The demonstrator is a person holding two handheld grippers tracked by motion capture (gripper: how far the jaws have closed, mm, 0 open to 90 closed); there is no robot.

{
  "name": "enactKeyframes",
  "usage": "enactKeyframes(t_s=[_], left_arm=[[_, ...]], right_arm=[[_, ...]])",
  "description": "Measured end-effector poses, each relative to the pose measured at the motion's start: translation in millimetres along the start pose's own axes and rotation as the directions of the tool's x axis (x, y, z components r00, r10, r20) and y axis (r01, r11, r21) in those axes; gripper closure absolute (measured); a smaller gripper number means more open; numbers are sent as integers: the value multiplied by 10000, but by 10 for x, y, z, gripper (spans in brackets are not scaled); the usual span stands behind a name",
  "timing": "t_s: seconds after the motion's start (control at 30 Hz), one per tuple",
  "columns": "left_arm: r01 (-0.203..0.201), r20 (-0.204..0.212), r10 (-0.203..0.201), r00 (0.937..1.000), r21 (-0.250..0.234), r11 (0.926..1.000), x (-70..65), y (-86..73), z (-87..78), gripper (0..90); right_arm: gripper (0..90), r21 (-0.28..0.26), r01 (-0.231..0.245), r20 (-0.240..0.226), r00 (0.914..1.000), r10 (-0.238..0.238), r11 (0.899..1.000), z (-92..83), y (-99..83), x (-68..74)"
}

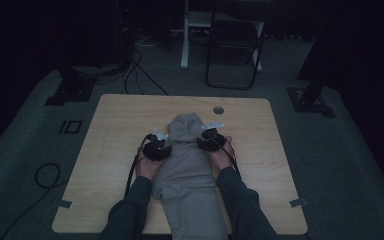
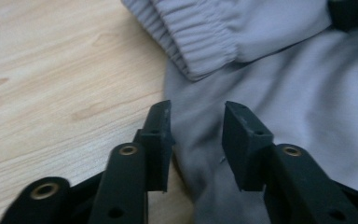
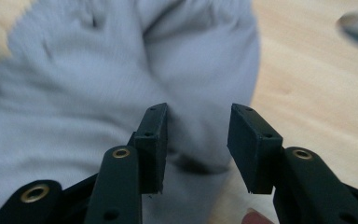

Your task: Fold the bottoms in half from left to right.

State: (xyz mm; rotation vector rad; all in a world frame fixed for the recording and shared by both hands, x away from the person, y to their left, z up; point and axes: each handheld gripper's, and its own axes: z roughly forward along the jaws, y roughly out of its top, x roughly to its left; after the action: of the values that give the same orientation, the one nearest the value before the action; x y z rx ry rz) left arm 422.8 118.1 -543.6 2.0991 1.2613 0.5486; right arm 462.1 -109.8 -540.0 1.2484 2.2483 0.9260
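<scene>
A grey sweatshirt-like garment (image 1: 187, 170) lies lengthwise on the wooden table (image 1: 115, 130), its near end hanging over the front edge. My left gripper (image 1: 156, 145) rests at its left side, my right gripper (image 1: 211, 140) at its right side, both near the hood-like far end. In the left gripper view the left gripper (image 2: 196, 109) stands open over the garment's (image 2: 284, 93) left edge, beside a ribbed cuff (image 2: 191, 42). In the right gripper view the right gripper (image 3: 198, 109) stands open over a rounded fold of the garment (image 3: 98, 84). Neither pair of pads presses the cloth.
A round cable hole (image 1: 218, 109) sits in the table just beyond the garment. A dark folding chair (image 1: 232, 45) and a white post (image 1: 185, 35) stand behind the table. Cables (image 1: 45, 175) lie on the floor at the left. The room is dim.
</scene>
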Motion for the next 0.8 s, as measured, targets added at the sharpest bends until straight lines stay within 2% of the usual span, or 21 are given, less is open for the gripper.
enactKeyframes(t_s=[0.03,0.07,0.1,0.13,0.17,0.33,0.5,0.63,0.7,0.8], left_arm=[[234,257,-232,9994,-56,9997,15,-15,12,705],[234,257,-232,9994,-56,9997,15,-15,12,756],[236,385,-232,9990,-107,9997,9,-46,-8,756],[202,409,-197,9990,-95,9998,-3,-64,-26,814],[128,456,-125,9989,-70,9999,-18,-83,-48,824],[-407,649,407,9971,-5,9992,-143,-261,-231,826],[-540,857,565,9947,-319,9980,-236,-476,-401,820],[-681,799,714,9942,-429,9968,-231,-531,-440,798],[-611,807,645,9946,-445,9971,-217,-533,-438,787],[-619,766,656,9949,-493,9969,-222,-542,-439,787]], right_arm=[[601,143,3,-52,10000,-2,9999,21,-24,6],[601,143,3,-52,10000,-2,9999,21,-24,6],[606,190,-19,-112,9999,21,9998,34,-49,11],[611,199,-434,-320,9985,440,9989,13,-82,-4],[612,222,-500,-409,9979,509,9985,-5,-99,0],[620,249,-26,-741,9972,44,9997,-166,-251,90],[623,211,311,-1159,9928,-284,9993,-342,-427,186],[584,542,664,-1242,9905,-593,9963,-411,-420,259],[547,71,844,-1288,9882,-828,9964,-437,-379,280],[546,-542,921,-1404,9851,-989,9943,-488,-279,342]])
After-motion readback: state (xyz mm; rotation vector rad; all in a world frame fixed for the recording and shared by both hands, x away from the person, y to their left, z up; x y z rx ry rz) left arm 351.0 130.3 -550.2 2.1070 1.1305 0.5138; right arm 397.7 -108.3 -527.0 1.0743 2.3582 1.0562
